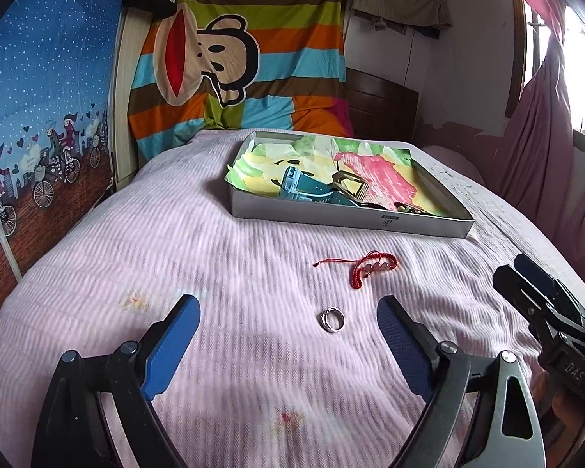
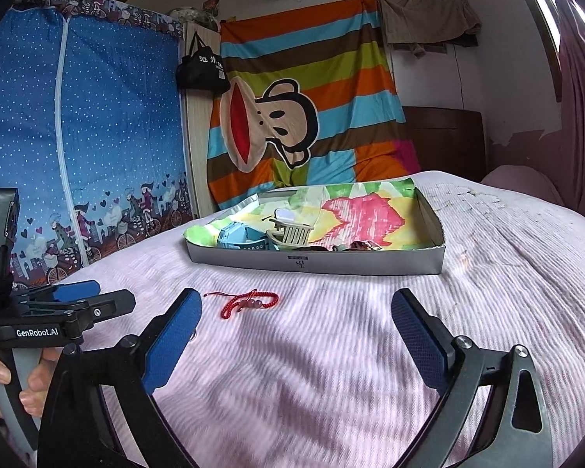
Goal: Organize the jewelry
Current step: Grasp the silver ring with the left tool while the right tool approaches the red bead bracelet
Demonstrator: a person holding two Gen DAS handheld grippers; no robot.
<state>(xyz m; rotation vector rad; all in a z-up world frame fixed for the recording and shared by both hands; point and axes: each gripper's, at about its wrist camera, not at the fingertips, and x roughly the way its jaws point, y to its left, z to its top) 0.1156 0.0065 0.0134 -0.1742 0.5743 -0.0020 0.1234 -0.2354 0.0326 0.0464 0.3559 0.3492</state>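
A silver ring (image 1: 332,318) lies on the pink bedspread between the open jaws of my left gripper (image 1: 288,325). A red cord bracelet (image 1: 366,264) with beads lies just beyond it, nearer the box; it also shows in the right wrist view (image 2: 249,302). A shallow grey box (image 1: 347,222) lined with a colourful cloth holds a teal hair clip (image 1: 308,191) and a beige clip (image 1: 351,187). My right gripper (image 2: 296,325) is open and empty, right of the bracelet. The ring is hidden behind the right gripper's left finger (image 2: 171,341).
The right gripper shows at the right edge of the left wrist view (image 1: 542,304). The left gripper (image 2: 78,298) shows at the left of the right wrist view. A striped monkey blanket (image 1: 238,58) hangs behind the bed. The bedspread (image 1: 175,257) stretches left of the box.
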